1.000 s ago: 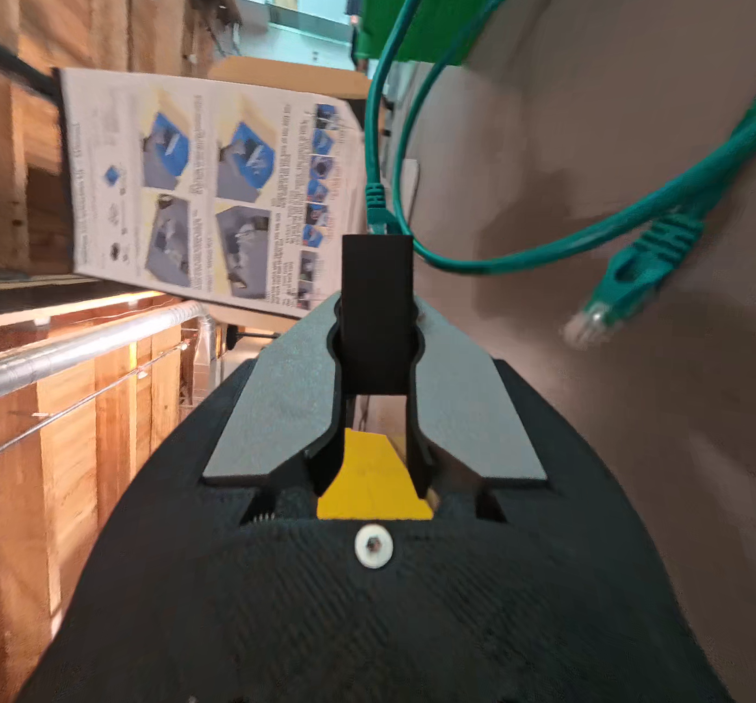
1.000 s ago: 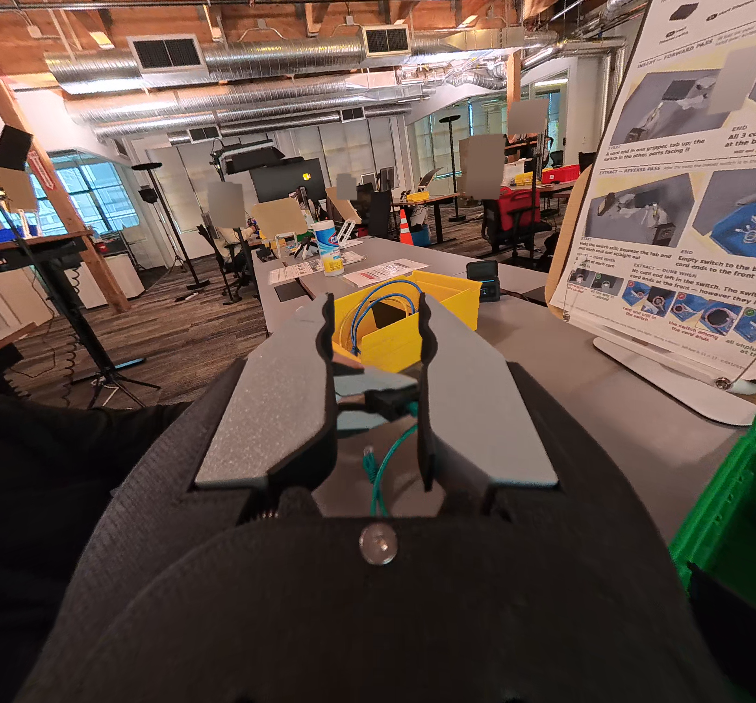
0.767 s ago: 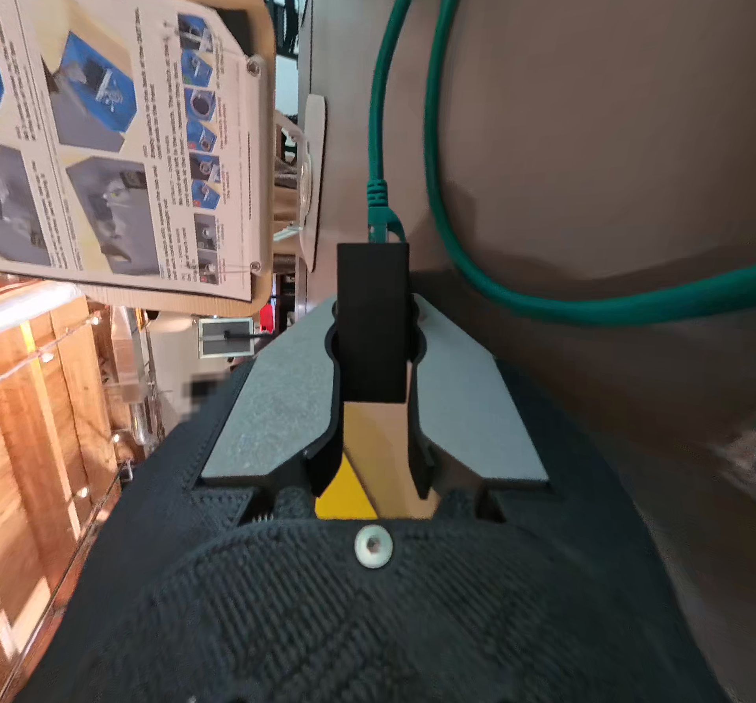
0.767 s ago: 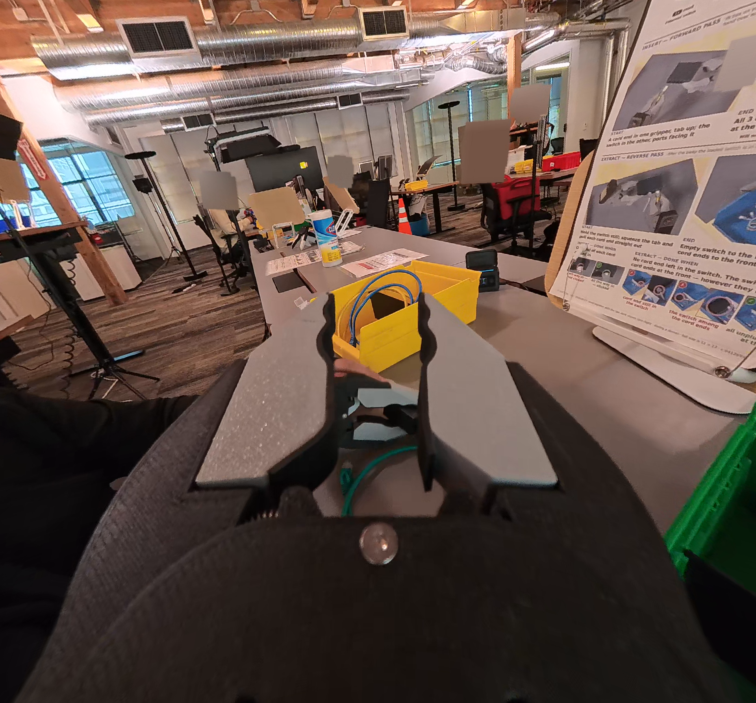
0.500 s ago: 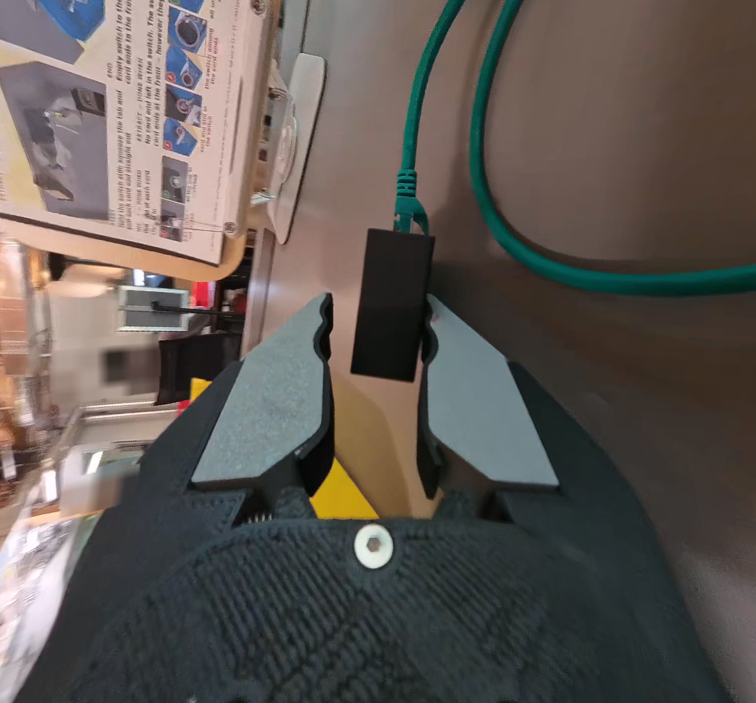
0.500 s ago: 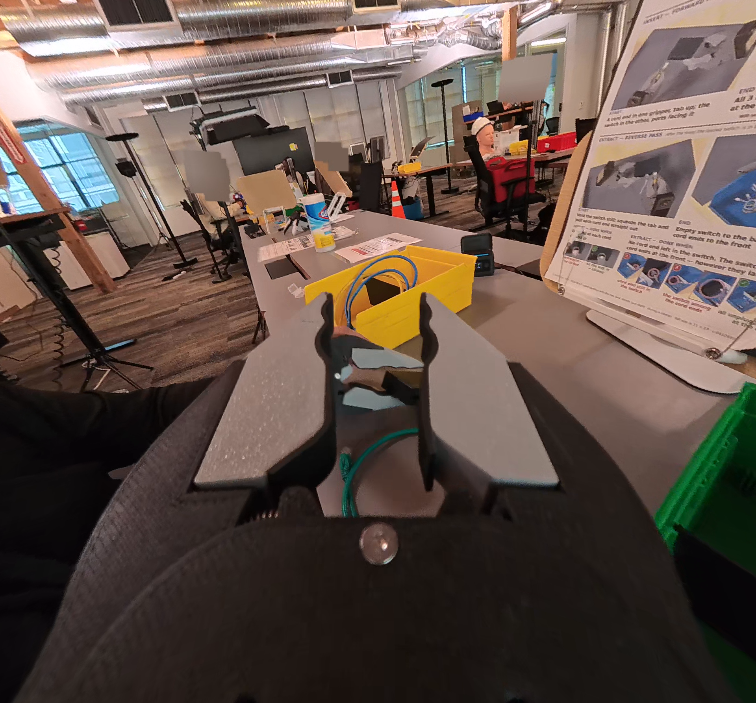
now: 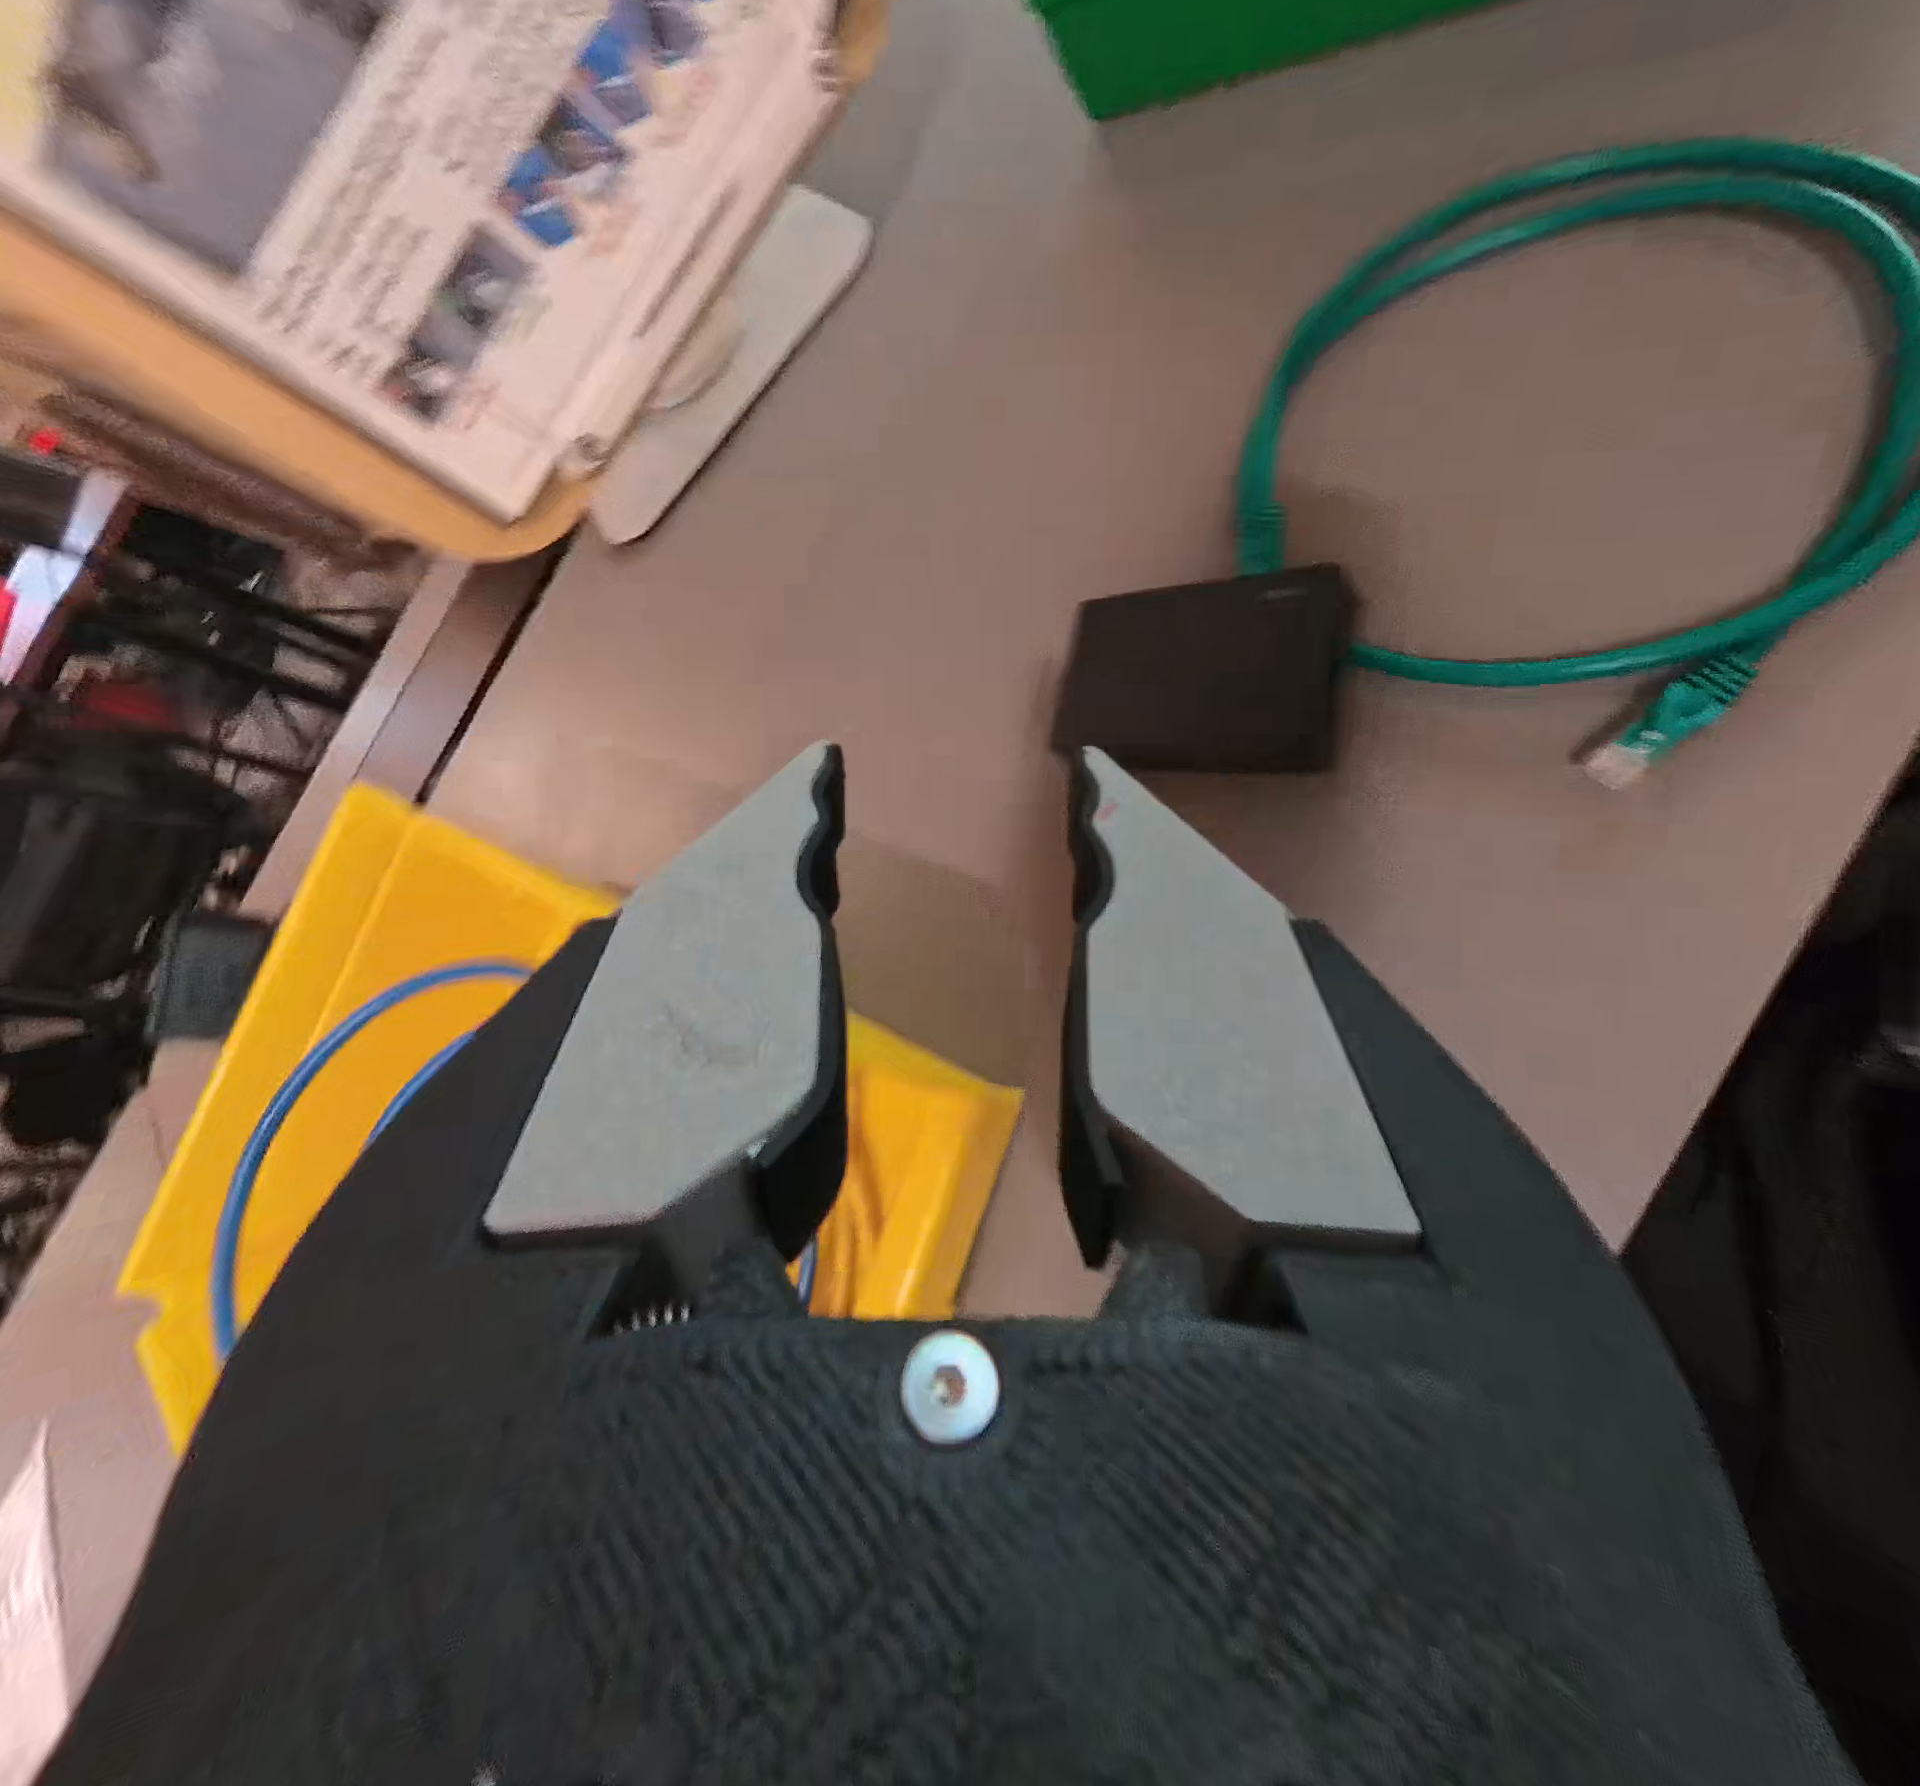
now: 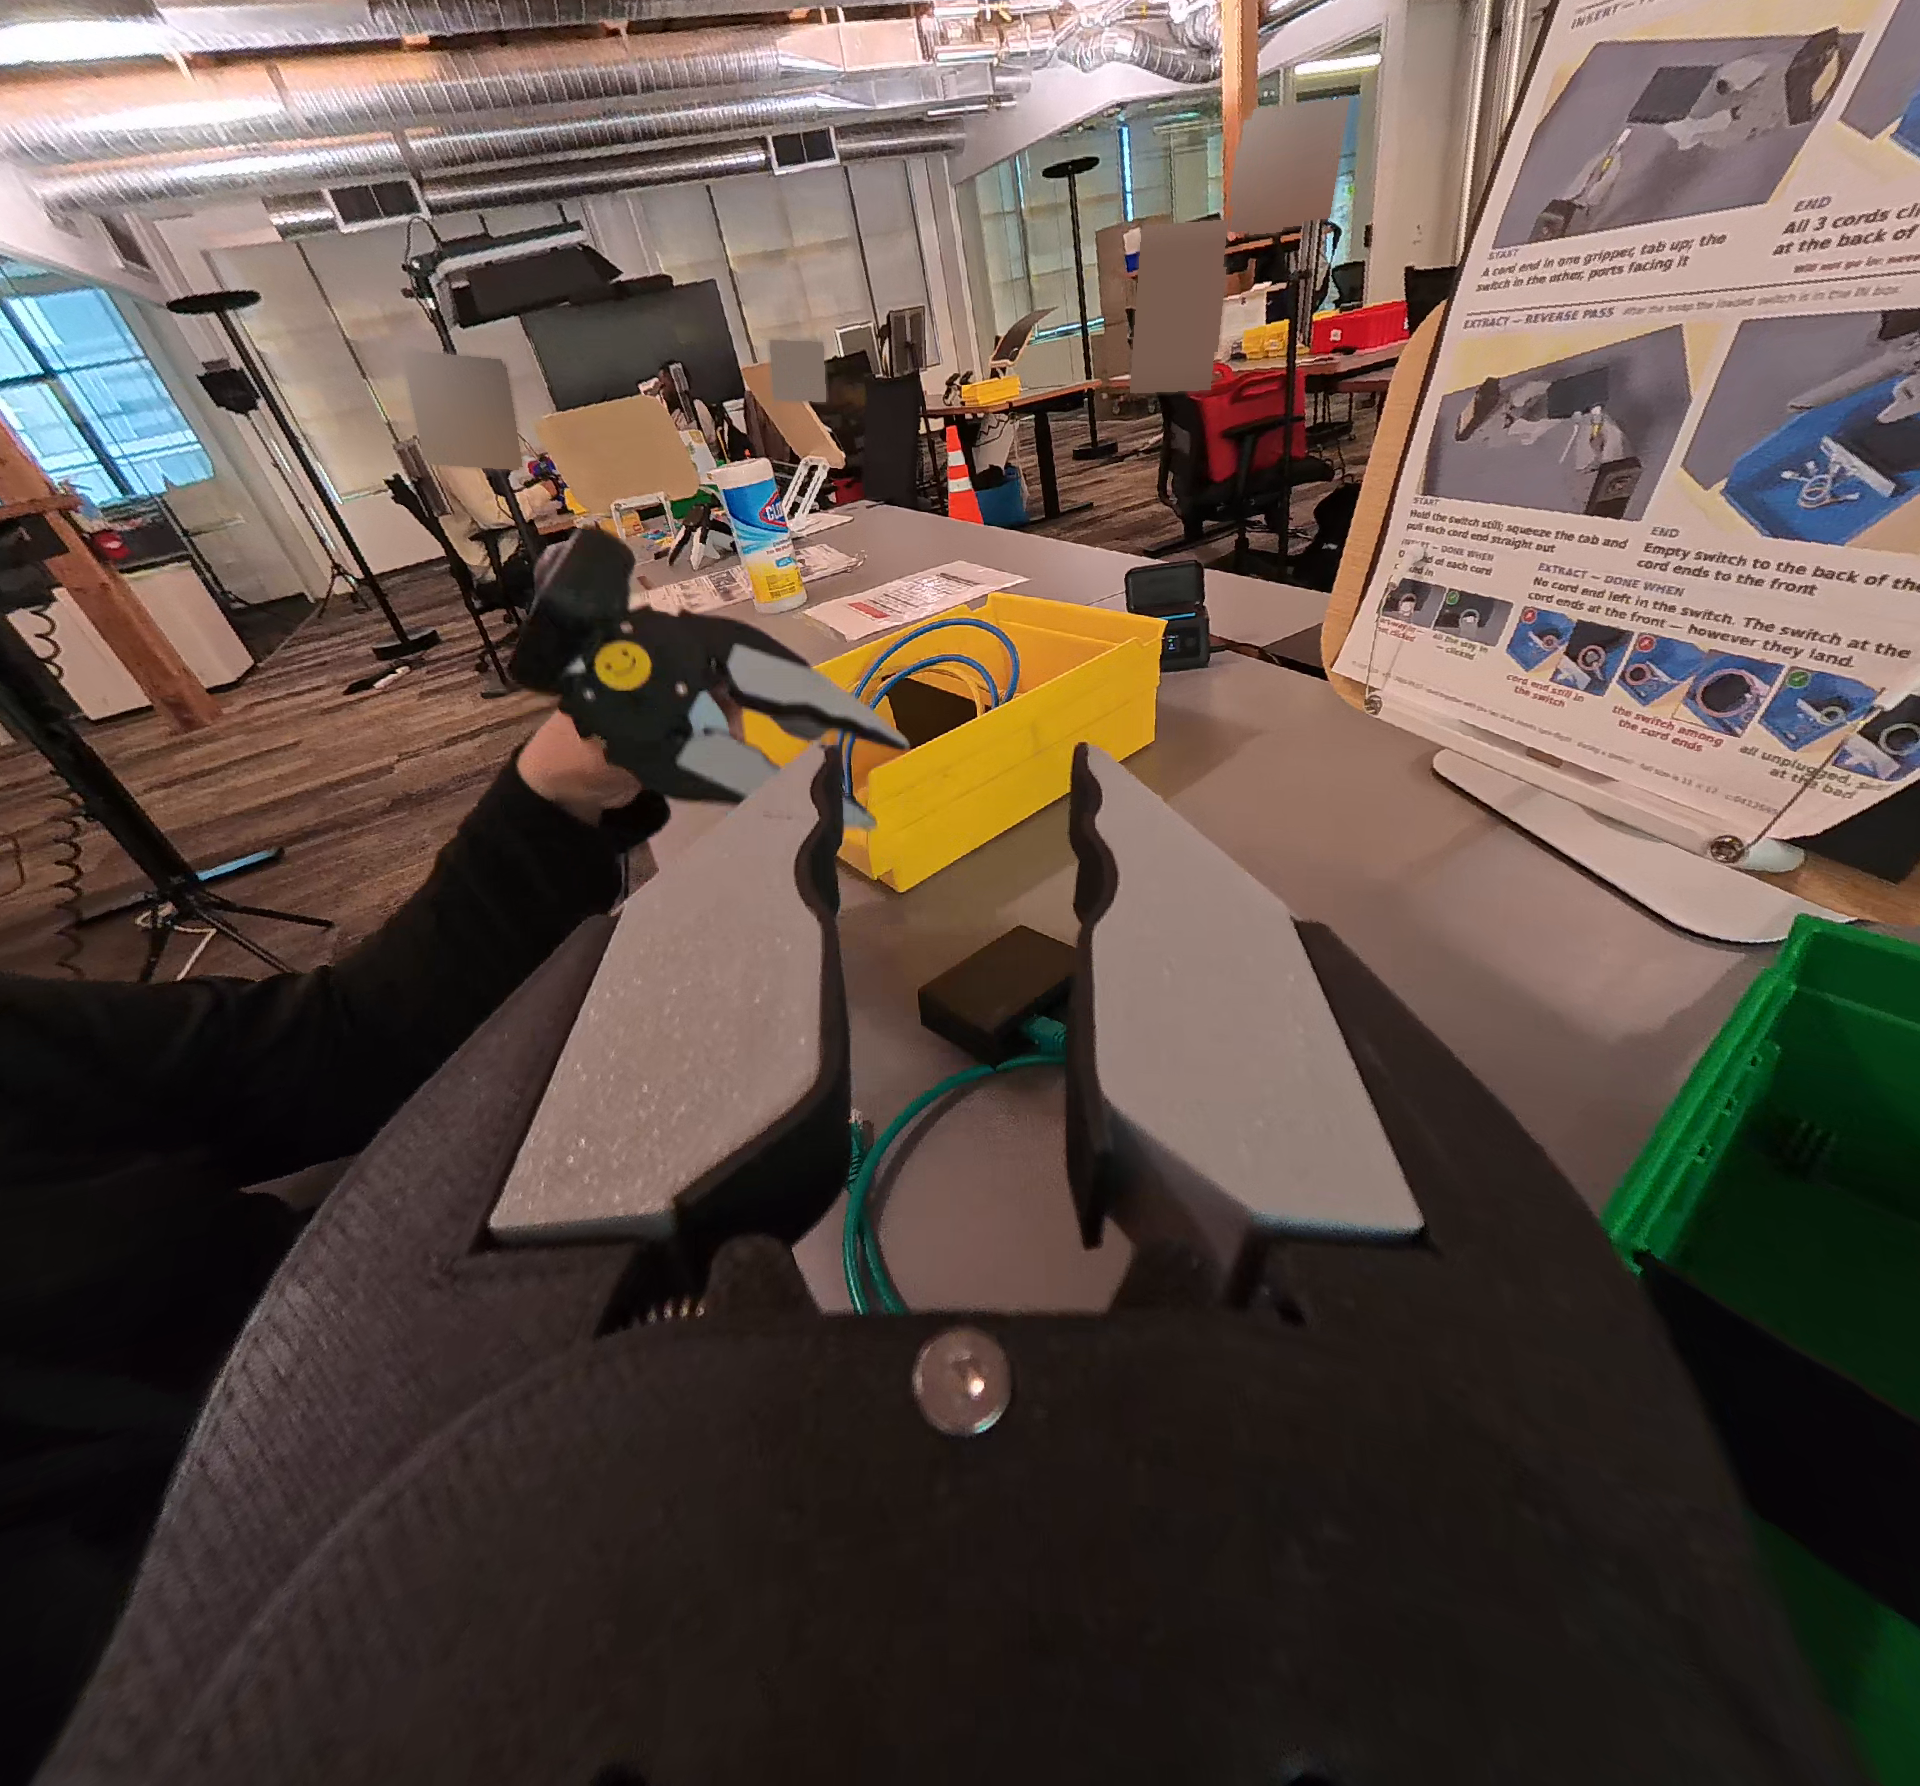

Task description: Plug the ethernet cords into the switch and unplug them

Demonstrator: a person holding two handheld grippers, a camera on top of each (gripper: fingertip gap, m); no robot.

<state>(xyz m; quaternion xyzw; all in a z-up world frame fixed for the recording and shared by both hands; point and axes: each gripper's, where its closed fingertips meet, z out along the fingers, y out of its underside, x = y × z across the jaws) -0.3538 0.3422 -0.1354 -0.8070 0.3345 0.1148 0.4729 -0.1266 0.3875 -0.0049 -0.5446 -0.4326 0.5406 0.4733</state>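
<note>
The black switch (image 7: 1205, 666) lies flat on the grey table, apart from both grippers. A green ethernet cord (image 7: 1558, 198) loops beside it; one end sits in the switch's port, and the other plug (image 7: 1662, 718) lies loose on the table. My left gripper (image 7: 956, 770) is open and empty, raised above the table just short of the switch. My right gripper (image 8: 951, 780) is open and empty, with the switch (image 8: 992, 988) and cord (image 8: 894, 1144) showing between its fingers. The right wrist view also shows the left gripper (image 8: 883, 780) held up in a hand.
A yellow bin (image 7: 364, 957) holding a blue cord and a dark box sits on the far side of the table (image 8: 1018, 697). A green bin (image 8: 1818, 1113) stands at the right. A standing instruction board (image 8: 1662, 386) is at the back right. The table's edge is near the loose plug. The left gripper's tips are roughly 25 centimeters from the right gripper's.
My left gripper opened and let go of the switch, then lifted and turned away. The switch now lies on the table with the green cord in it. The right gripper stayed open.
</note>
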